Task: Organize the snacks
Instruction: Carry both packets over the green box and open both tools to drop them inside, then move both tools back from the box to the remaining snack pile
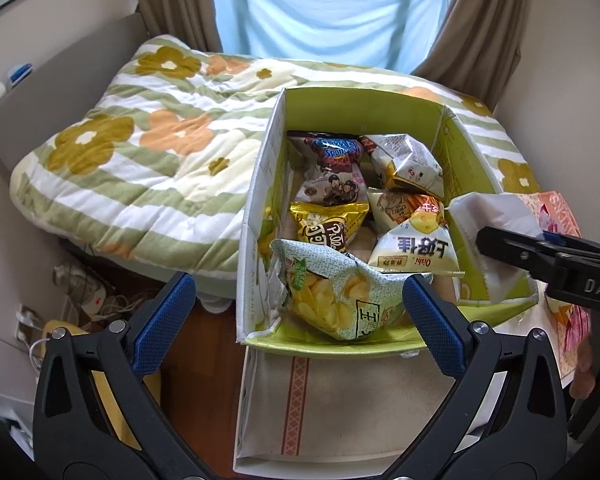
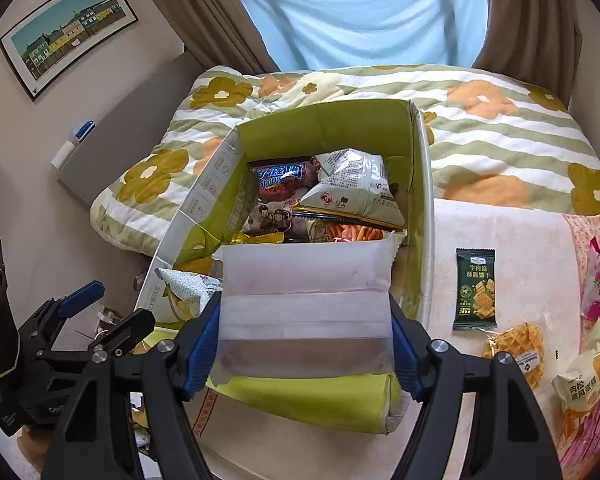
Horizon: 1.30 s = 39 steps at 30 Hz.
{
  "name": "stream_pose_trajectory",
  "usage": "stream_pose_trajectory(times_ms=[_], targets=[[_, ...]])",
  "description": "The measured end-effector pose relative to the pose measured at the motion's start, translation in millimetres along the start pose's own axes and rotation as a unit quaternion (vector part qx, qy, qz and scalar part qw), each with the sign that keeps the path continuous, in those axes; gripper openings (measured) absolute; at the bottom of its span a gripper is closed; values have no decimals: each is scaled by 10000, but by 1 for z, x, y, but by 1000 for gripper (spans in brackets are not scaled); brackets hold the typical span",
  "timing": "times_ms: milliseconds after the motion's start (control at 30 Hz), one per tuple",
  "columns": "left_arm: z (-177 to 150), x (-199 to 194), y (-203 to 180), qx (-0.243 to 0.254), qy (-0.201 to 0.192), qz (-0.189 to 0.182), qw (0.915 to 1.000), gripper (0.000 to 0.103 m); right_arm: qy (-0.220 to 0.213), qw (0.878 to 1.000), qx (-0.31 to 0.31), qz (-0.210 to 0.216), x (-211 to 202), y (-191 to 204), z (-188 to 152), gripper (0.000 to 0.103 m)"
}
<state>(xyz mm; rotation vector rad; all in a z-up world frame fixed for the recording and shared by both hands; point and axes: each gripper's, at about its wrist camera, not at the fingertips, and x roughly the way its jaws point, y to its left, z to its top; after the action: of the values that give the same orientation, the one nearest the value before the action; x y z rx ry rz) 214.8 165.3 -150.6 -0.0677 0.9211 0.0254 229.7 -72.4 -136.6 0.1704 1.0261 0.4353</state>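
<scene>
The white snack packet (image 2: 306, 312), pinched across its width by the right gripper (image 2: 306, 344), hung over the green box's (image 2: 328, 124) near rim; the left gripper (image 1: 298, 320), spread empty, hovered above that rim. Likely next: lower and release inside.

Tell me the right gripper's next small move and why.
Probably lower the white packet a little further into the green box, then open. The right gripper clamps it over the box's near end, above the other snacks, while the left gripper stands open and empty.

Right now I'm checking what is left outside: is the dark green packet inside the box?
No, the dark green packet lies outside the box.
</scene>
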Motion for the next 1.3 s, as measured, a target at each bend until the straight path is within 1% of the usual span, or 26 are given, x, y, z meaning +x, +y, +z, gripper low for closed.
stream_pose_trajectory(times_ms=[67,100,167,200,233,367,467,533,700,900,1133,1233,1300], targets=[[-1,-1,2,-13,-2,48,10000,103,20,10000,32,-39,5,1,-1,71],[-1,0,3,-36,10,57,10000,103,4,10000,66,2,6,0,-2,73],[-3,0,6,-86,35,25,10000,103,-115,9996,185,199,3,-2,-4,85],[-5,0,7,-103,50,7,9999,103,-196,9992,227,277,0,-2,-5,94],[-7,0,7,-109,58,-2,9999,103,-257,9989,238,299,-4,-3,-6,100],[-10,0,7,-75,110,-95,9999,103,-436,9986,231,174,-11,-4,-11,100],[-11,1,5,40,153,-149,9998,103,-463,9986,249,90,-12,-4,-16,100],[-11,0,3,116,134,-189,9997,103,-445,9987,252,62,-12,-2,-18,100],[-12,-6,3,256,104,-340,9990,103,-571,9980,275,-40,-23,4,-22,100],[-11,-15,-3,509,-5,-588,9970,103,-694,9967,304,-299,-42,11,-28,100],[-1,-24,-36,778,-191,-1045,9913,103,-961,9920,472,-670,-82,-4,-39,100],[4,-29,-63,969,-267,-1187,9878,103,-1016,9900,539,-815,-102,-21,-43,100],[6,-31,-82,1085,-275,-1257,9857,103,-1031,9889,647,-848,-116,-40,-43,100]])
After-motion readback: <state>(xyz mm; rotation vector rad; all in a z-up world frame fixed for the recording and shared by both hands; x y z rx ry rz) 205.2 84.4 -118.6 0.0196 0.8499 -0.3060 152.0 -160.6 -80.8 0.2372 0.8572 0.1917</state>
